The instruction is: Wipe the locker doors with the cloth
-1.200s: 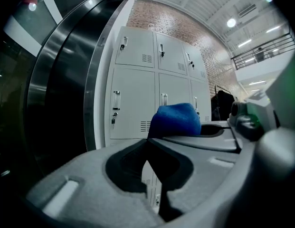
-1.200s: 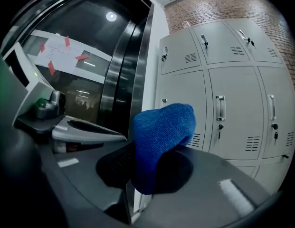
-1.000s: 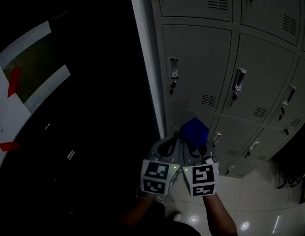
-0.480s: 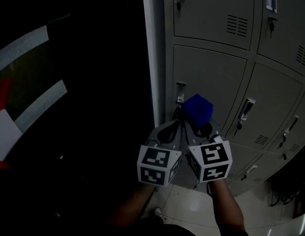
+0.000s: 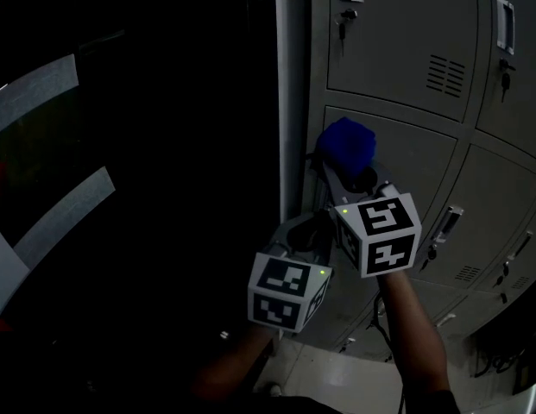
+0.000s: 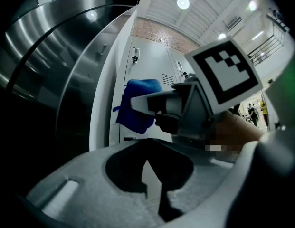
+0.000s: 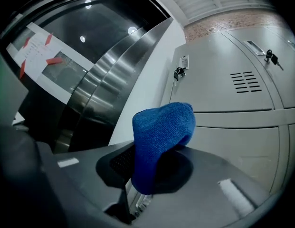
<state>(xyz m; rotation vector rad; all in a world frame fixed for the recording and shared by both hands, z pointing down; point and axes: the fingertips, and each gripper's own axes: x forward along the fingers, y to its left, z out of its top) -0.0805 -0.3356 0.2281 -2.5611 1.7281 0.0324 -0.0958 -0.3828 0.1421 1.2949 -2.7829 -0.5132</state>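
Grey locker doors [image 5: 397, 41] fill the right of the head view. My right gripper [image 5: 349, 169] is shut on a blue cloth [image 5: 345, 143], which bulges out past its tips close to the left edge of a locker door; whether it touches is unclear. In the right gripper view the cloth [image 7: 159, 137] sits folded between the jaws of the right gripper [image 7: 149, 175], with a locker door [image 7: 233, 80] ahead. My left gripper [image 5: 315, 229] hangs lower and to the left, shut on nothing. In its own view the left gripper [image 6: 147, 142] points at the cloth [image 6: 137, 109].
A white side panel [image 5: 289, 102] bounds the lockers on the left. Beyond it is a dark curved wall with pale strips [image 5: 43, 89]. Keys hang in the door locks [image 5: 343, 15]. Glossy floor [image 5: 475, 386] shows at lower right.
Both grippers have risen along the lockers. The right gripper, with the cloth, has climbed above the left one and now stands by a higher door.
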